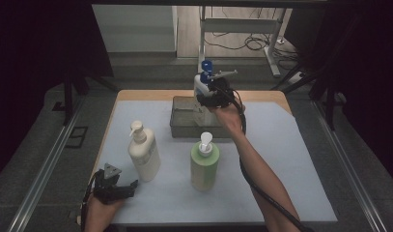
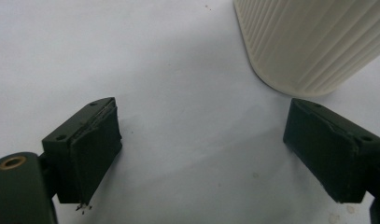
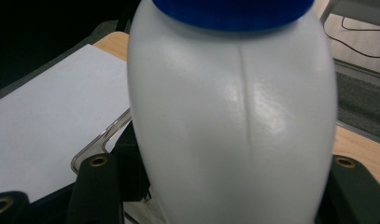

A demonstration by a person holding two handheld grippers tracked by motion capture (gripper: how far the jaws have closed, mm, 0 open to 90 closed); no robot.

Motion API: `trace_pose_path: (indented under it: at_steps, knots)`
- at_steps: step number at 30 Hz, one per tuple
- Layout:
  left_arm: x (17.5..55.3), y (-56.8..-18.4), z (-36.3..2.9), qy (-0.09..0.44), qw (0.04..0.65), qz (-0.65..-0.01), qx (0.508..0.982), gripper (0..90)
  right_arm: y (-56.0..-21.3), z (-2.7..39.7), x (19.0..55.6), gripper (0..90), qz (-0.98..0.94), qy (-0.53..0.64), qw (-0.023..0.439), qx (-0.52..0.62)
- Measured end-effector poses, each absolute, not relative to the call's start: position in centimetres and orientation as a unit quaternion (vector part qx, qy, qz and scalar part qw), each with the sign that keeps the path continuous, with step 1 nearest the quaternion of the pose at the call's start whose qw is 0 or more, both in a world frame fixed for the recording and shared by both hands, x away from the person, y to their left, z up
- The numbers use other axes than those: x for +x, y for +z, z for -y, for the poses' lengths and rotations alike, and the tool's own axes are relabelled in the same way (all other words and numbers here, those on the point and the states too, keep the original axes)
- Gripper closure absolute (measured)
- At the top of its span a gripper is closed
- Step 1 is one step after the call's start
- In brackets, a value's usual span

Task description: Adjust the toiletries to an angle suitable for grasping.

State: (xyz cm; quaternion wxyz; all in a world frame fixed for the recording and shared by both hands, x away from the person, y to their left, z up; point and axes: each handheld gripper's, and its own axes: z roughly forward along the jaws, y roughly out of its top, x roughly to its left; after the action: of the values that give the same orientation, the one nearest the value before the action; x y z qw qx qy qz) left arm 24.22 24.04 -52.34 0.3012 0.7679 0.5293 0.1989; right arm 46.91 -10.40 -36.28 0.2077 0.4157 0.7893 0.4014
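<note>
Two claws at work. Right claw [image 1: 207, 96] clamped on white bottle with blue pump [image 3: 234, 121], jaws pressed to both flanks, held upright above clear tray [image 1: 184, 126] at far middle of bench [image 1: 290, 159]. Left claw [image 1: 129, 186] spread wide and empty, low over white sheet at near left corner, ribbed cream pump bottle [image 2: 309, 42] just ahead of one jaw, apart from it. Green pump bottle [image 1: 204, 164] standing mid-bench, near cream one.

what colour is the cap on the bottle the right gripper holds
Blue, on a white bottle; the cap shows best in the right gripper view.
</note>
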Motion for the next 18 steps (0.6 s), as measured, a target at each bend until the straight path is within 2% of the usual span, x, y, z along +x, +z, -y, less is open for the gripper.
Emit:
trace_pose_path:
  at_steps: [18]
  knots:
    - [24.2,-52.3,-24.0,0.199,0.301,-0.529,0.768,10.8,-39.1,10.2,46.4,40.3,-0.802,0.386,0.196,0.411]
